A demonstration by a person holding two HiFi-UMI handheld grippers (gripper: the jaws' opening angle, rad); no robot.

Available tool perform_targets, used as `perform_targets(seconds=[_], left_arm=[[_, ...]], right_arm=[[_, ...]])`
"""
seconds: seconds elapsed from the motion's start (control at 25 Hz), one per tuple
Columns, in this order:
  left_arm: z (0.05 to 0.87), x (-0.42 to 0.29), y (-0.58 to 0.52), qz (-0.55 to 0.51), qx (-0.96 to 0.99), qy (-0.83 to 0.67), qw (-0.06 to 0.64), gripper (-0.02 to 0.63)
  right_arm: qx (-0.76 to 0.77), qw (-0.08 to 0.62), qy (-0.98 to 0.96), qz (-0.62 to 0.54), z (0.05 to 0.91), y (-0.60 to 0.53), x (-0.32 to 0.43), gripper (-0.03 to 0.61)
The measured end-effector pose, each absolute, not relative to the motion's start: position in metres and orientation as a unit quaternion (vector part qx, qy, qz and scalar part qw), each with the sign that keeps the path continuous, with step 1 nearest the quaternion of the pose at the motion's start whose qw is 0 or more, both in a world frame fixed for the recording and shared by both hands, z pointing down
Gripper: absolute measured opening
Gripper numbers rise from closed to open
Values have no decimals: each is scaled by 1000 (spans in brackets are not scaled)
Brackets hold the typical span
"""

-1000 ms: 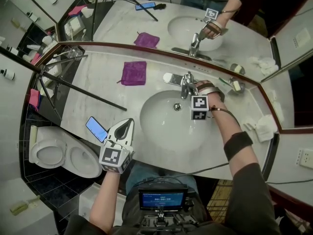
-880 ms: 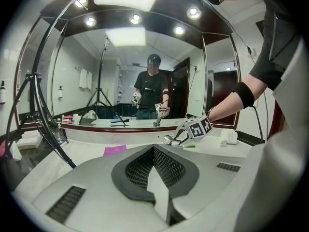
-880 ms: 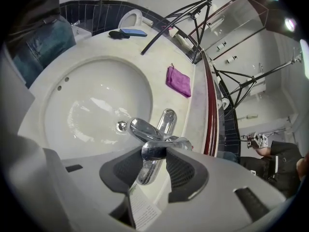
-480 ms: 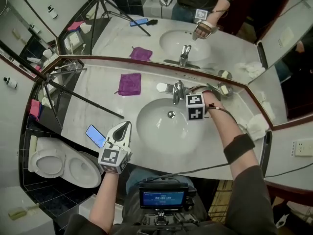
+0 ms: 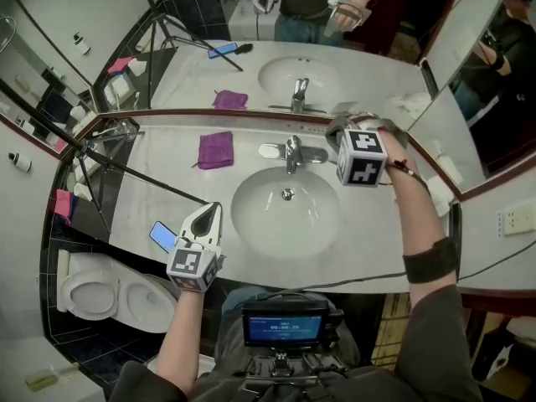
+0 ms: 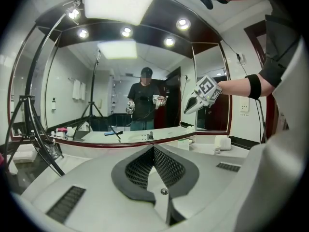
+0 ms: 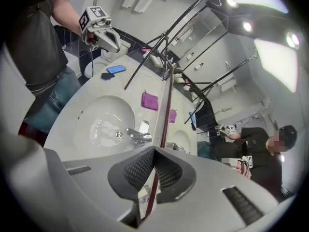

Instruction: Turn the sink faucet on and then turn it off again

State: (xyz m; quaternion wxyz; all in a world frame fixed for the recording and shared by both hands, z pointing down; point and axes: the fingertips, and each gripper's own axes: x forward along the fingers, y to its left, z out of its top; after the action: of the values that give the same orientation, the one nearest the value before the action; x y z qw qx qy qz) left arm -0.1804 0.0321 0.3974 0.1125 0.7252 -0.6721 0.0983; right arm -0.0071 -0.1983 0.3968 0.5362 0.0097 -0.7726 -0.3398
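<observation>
The chrome faucet (image 5: pixel 291 152) stands at the back of the white basin (image 5: pixel 251 224), handle level; no water stream shows. In the right gripper view the faucet (image 7: pixel 136 137) lies well below my jaws. My right gripper (image 5: pixel 335 127) hangs high above the counter, right of the faucet and clear of it. Its jaws have just been closing and now meet, shut, with nothing between them (image 7: pixel 154 150). My left gripper (image 5: pixel 215 208) hovers over the counter's front left edge, shut and empty (image 6: pixel 153 149).
A purple cloth (image 5: pixel 216 150) lies left of the faucet. A blue phone (image 5: pixel 164 236) rests at the counter's front left corner. A black tripod leg (image 5: pixel 134 174) crosses the left counter. A toilet (image 5: pixel 92 291) stands below left. The mirror runs along the back.
My right gripper has come off the faucet and risen up and to the right, its jaws closing. The left gripper has risen a little. The faucet handle now lies lower.
</observation>
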Motion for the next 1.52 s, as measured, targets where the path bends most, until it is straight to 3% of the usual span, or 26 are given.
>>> perform_targets(seconds=[0.52, 0.76, 1.04, 1.52], left_arm=[[384, -174, 28, 100, 739, -659, 96, 0], [380, -178, 27, 100, 737, -663, 92, 0], [382, -183, 29, 102, 731, -669, 92, 0], [382, -179, 28, 108, 732, -667, 85, 0]], right_arm=[[158, 457, -791, -374, 242, -194, 73, 17], [225, 428, -801, -353, 218, -198, 119, 17], [349, 324, -832, -285, 185, -218, 181, 17], [397, 306, -832, -237, 191, -228, 226, 17]])
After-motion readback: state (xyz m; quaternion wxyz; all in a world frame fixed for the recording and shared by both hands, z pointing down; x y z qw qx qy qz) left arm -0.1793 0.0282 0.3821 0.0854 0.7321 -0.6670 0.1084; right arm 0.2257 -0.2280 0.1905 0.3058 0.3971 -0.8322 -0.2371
